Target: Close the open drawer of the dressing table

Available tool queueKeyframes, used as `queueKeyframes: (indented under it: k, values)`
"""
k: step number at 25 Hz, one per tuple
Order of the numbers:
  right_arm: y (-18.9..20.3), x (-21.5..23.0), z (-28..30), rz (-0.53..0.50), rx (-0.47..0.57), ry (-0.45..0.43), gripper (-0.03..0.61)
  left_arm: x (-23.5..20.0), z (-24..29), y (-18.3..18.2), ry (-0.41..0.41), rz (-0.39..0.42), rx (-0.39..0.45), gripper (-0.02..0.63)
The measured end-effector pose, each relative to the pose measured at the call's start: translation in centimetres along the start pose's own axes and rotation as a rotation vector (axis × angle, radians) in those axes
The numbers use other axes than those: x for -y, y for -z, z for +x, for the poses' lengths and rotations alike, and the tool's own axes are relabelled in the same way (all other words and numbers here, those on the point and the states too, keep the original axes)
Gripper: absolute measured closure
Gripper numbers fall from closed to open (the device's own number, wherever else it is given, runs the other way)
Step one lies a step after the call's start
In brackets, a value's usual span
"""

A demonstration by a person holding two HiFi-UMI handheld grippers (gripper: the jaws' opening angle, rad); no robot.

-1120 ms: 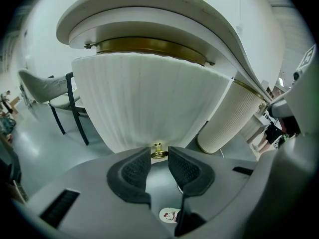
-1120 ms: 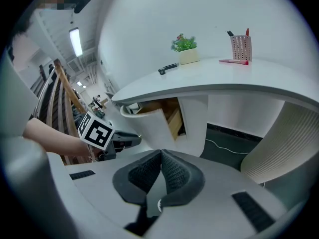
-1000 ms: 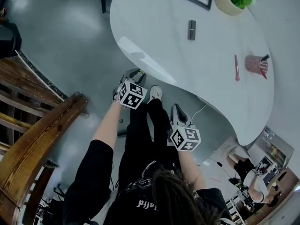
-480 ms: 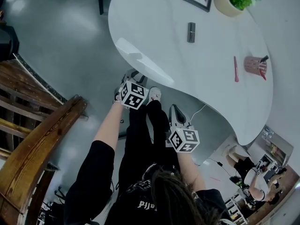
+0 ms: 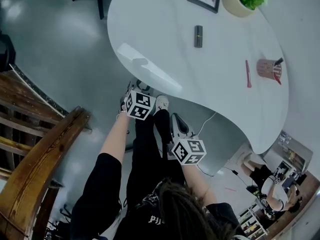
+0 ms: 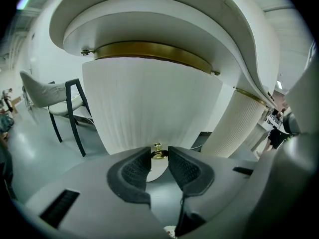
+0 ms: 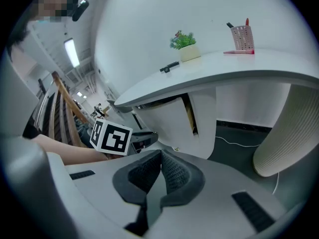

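**Left gripper at drawer knob**

Head view: left gripper [image 5: 141, 85] and right gripper [image 5: 177, 120] sit by the edge of the counter [image 5: 165, 44]. Left gripper view: jaws narrowly apart, gold knob [image 6: 158, 152] of the drawer [image 6: 149, 103] between their tips. Right gripper view: jaws together, empty; drawer juts open
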State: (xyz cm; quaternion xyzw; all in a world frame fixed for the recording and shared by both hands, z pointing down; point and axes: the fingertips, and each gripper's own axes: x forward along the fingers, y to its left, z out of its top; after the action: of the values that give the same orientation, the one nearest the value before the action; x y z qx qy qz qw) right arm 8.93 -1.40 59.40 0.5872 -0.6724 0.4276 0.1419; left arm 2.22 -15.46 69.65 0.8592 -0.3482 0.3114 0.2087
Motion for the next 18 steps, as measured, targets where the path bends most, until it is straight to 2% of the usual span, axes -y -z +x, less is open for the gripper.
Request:
queueKeyframes:
  k: [2,11,18]
  values:
    - [0.1,-0.5,0.3,0.012,0.003,-0.012,0.552,0.0,0.1,-0.1,0.001,-0.005,0.009,0.492]
    - [1.2,-2.0,1.1,-0.073,-0.033,-0.048,0.552,-0.2,0.9,-0.8,-0.008,-0.009,0.053,0.494]
    - [1.3,-2.1,1.5,-0.045,-0.038,-0.054,0.552,-0.4,2.0,-1.7,0.002,-0.014,0.087,0.494]
